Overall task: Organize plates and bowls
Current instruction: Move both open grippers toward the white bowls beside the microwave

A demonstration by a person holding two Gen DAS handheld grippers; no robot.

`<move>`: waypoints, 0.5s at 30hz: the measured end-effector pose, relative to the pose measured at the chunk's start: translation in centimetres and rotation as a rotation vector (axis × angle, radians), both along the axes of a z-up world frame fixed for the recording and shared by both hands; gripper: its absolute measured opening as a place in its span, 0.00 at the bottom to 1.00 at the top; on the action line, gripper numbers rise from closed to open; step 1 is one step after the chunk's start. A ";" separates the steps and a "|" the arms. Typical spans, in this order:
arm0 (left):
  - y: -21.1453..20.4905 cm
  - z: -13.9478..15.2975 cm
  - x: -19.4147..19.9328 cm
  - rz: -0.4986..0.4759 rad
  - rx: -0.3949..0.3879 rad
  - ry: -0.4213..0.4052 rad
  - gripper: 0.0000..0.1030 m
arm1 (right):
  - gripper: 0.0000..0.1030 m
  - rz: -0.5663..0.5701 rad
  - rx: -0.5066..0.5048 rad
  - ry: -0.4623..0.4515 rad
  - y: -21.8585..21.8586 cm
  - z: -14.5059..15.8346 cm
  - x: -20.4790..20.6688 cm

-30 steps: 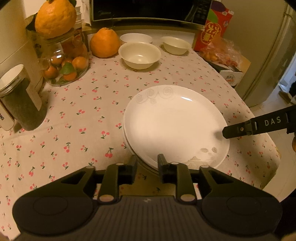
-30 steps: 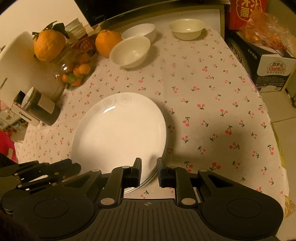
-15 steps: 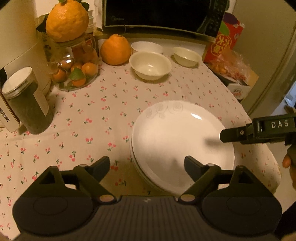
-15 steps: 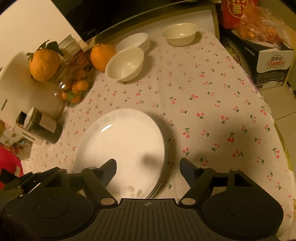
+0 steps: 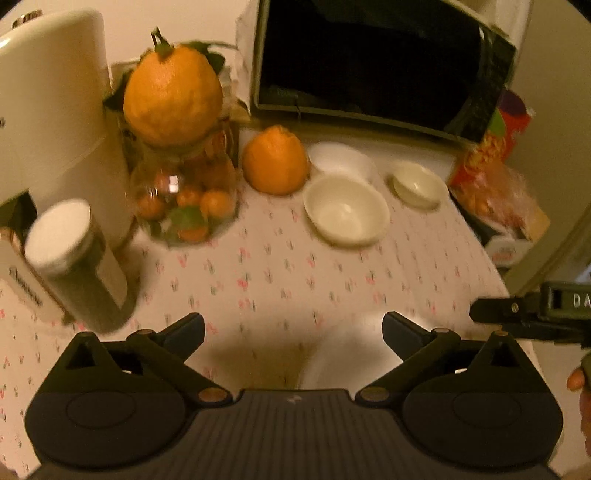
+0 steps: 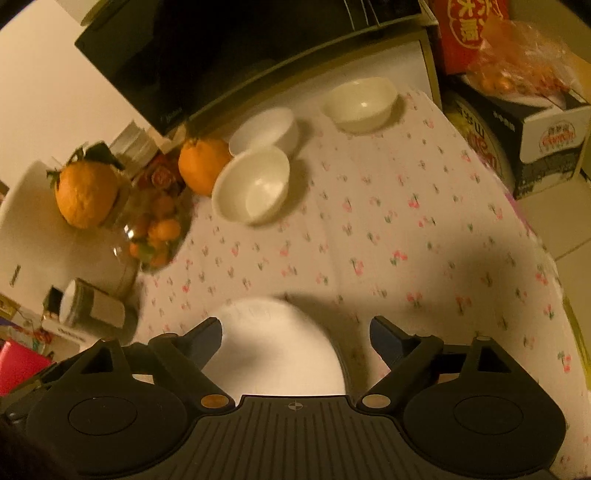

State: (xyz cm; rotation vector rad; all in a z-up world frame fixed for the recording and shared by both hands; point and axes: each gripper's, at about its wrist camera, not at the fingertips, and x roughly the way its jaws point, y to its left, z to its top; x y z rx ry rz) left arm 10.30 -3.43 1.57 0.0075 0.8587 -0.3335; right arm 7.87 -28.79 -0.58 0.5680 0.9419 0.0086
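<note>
A stack of white plates (image 5: pixel 354 350) (image 6: pixel 277 350) lies on the cherry-print tablecloth (image 5: pixel 295 266) near its front edge. My left gripper (image 5: pixel 293 326) hovers above the stack's left rim, jaws still opening, nothing between the pads. My right gripper (image 6: pixel 295 328) hangs over the stack's right side, its jaws also opening and empty; one of its fingers (image 5: pixel 491 308) shows in the left wrist view. At the back stand a large cream bowl (image 5: pixel 347 214) (image 6: pixel 255 184), a white bowl (image 5: pixel 340 158) (image 6: pixel 266 129) behind it and a small cream bowl (image 5: pixel 419 182) (image 6: pixel 362 99).
A microwave (image 5: pixel 369 62) stands at the back. A big orange (image 5: pixel 275 166), a glass jar of small oranges (image 5: pixel 184 199) topped by another orange, a white-lidded dark canister (image 5: pixel 74 266) and a white appliance (image 5: pixel 48 110) line the left. Red packaging (image 6: pixel 465 29) and a box (image 6: pixel 546 140) flank the right table edge.
Both grippers were shut on the plate stack's near rim. They have let go, opened wide and drawn back and upward, so more of the table's back shows.
</note>
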 end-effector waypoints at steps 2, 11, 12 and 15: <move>-0.2 0.7 1.4 0.019 -0.008 -0.015 1.00 | 0.87 -0.002 0.007 -0.008 -0.3 0.6 1.3; -2.9 2.0 7.6 0.061 -0.049 -0.056 1.00 | 0.88 -0.051 0.087 -0.070 -2.5 2.3 8.2; -3.1 1.9 8.2 0.063 -0.055 -0.059 0.99 | 0.88 -0.053 0.094 -0.073 -2.6 2.4 8.9; -4.1 1.7 10.4 0.066 -0.073 -0.069 0.98 | 0.88 -0.057 0.108 -0.078 -3.1 2.0 11.3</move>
